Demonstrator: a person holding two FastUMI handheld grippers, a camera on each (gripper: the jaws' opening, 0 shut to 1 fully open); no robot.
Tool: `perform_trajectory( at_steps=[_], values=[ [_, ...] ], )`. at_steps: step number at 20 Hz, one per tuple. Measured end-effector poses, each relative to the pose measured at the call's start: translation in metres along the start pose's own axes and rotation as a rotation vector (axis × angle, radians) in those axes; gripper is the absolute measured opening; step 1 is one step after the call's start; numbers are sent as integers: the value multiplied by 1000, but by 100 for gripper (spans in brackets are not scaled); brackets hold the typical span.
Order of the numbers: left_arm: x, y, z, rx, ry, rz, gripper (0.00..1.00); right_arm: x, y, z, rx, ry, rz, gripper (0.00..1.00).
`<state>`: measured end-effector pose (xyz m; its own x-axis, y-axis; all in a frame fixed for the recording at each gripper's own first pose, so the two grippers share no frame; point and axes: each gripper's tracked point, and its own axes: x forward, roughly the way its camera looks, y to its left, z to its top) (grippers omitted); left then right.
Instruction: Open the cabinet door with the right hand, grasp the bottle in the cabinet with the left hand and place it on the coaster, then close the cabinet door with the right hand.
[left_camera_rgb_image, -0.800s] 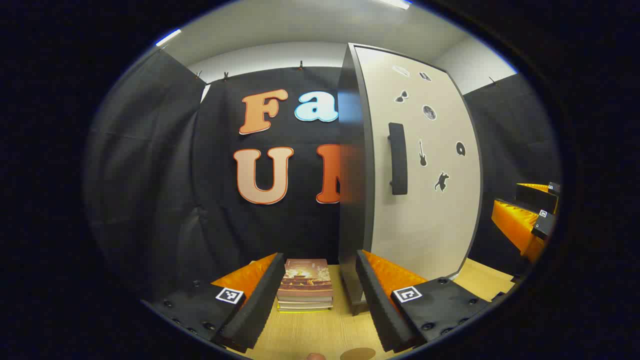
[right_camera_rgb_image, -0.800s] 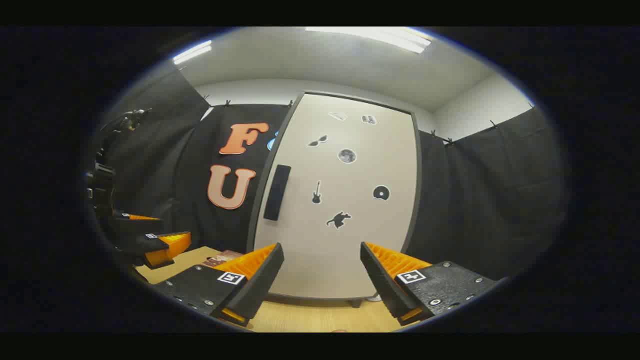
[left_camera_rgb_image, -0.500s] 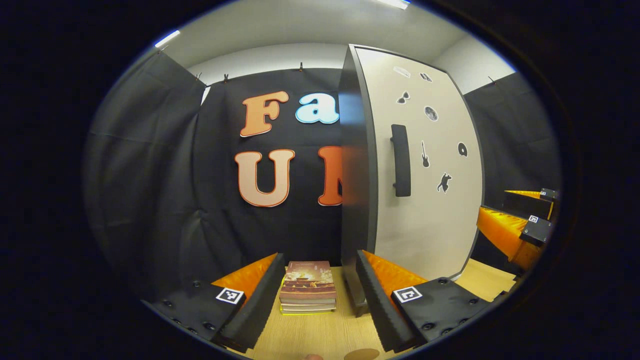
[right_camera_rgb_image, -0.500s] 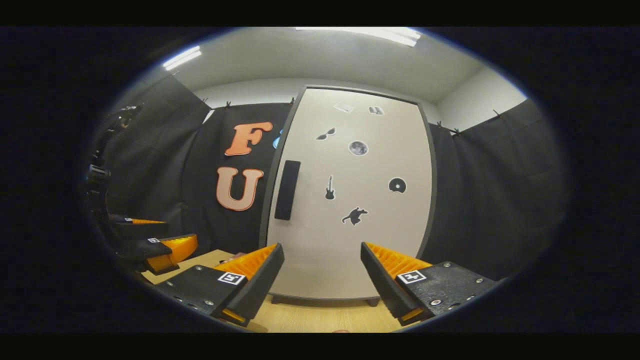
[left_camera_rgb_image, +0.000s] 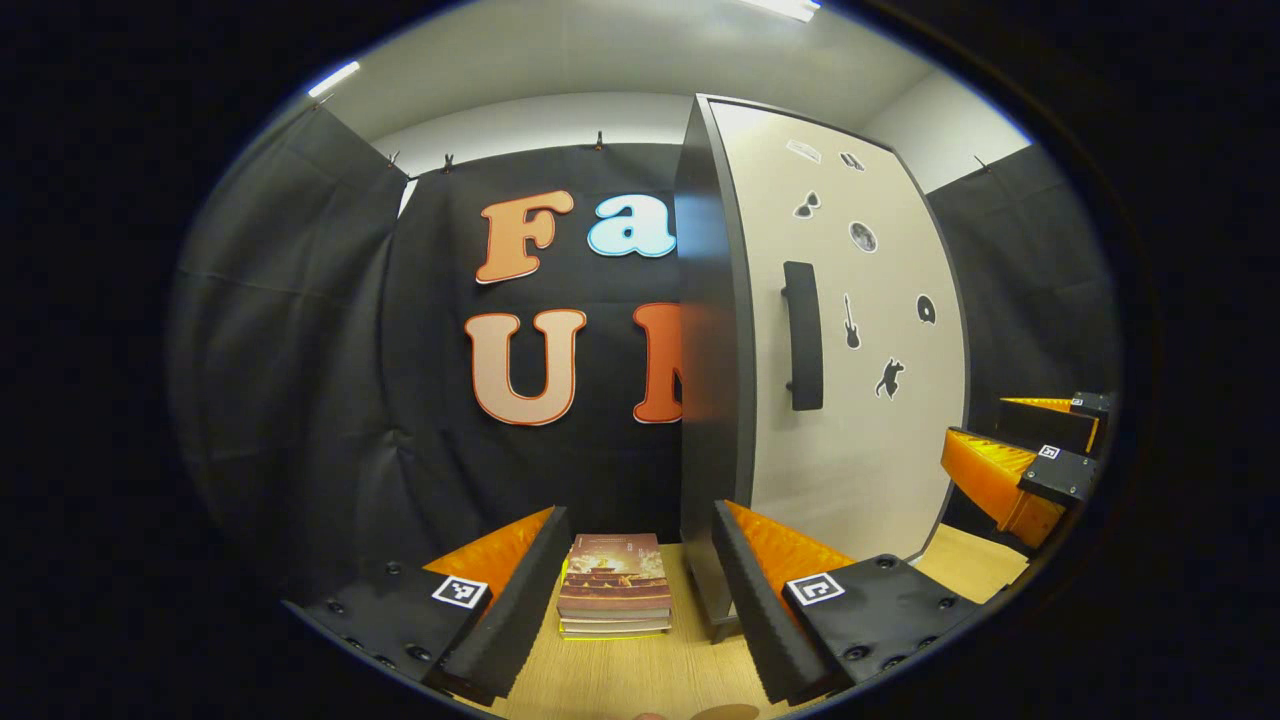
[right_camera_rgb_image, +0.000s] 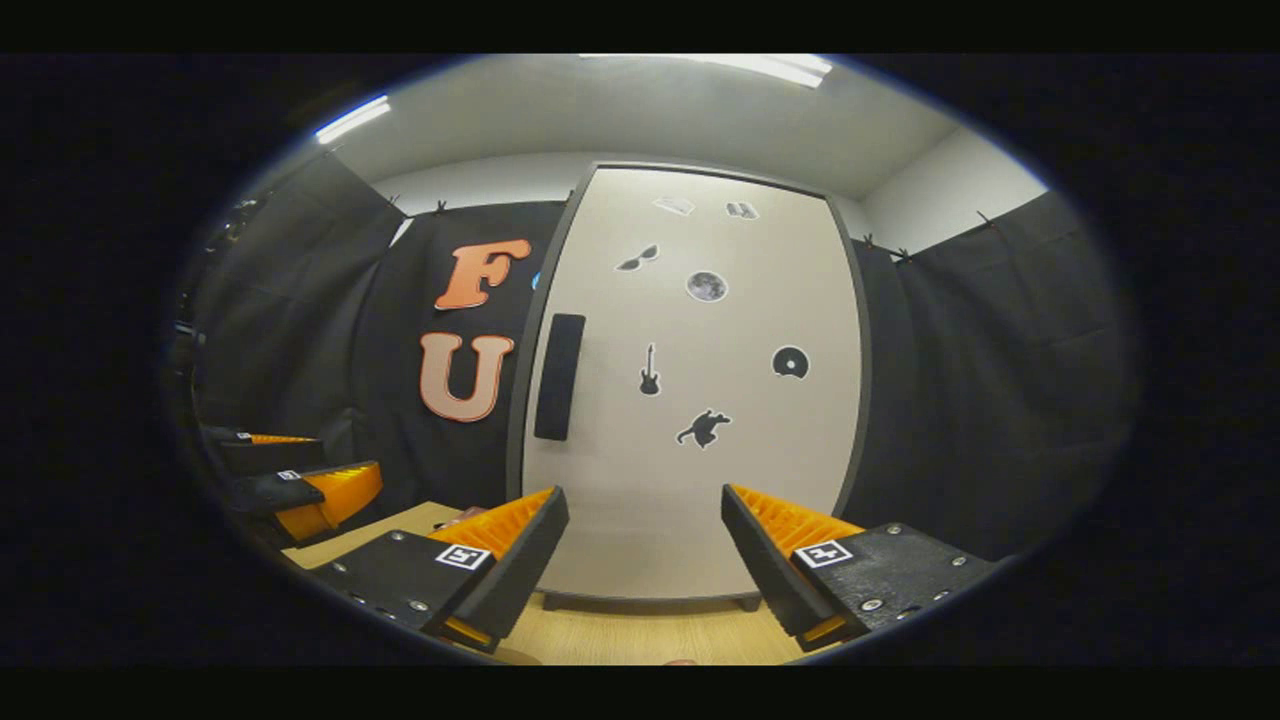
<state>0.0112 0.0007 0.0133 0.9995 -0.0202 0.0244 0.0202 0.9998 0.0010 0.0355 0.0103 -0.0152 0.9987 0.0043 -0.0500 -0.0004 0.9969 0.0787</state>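
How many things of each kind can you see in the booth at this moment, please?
Cabinet: 1
Door handle: 1
Stickers on the door: 7
Stack of books: 1
Grippers, left and right: 2
Table: 1
Total: 13

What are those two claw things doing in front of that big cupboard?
A person holds a gripper in each hand. The right gripper is open and faces the cabinet door, which is shut, with its handle untouched. The left gripper is open too, holding nothing, near a stack of books on the table.
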Motion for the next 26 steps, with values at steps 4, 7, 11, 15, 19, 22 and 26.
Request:
perform_trajectory(
  at_steps=[4, 7, 11, 15, 19, 22, 26],
  values=[
    [-3, 6, -5, -12, 11, 5, 95, 20, 13, 16, 48, -18, 26, 95],
    [-7, 16, -13, -11, 27, 27, 93, 45, 29, 28, 87, -35, 58, 95],
    [-14, 42, -20, -13, 43, 84, 93, 85, 45, 42, 100, -42, 70, 95],
    [-20, 66, -23, -22, 45, 148, 94, 119, 62, 48, 107, -38, 84, 97],
    [-21, 77, -27, -2, 46, 175, 95, 148, 71, 43, 89, -6, 65, 84],
    [-22, 84, -27, 8, 44, 191, 95, 151, 74, 41, 94, -1, 48, 70],
    [-20, 89, -30, 10, 47, 182, 95, 152, 79, 40, 108, -1, 28, 34]
  ],
)
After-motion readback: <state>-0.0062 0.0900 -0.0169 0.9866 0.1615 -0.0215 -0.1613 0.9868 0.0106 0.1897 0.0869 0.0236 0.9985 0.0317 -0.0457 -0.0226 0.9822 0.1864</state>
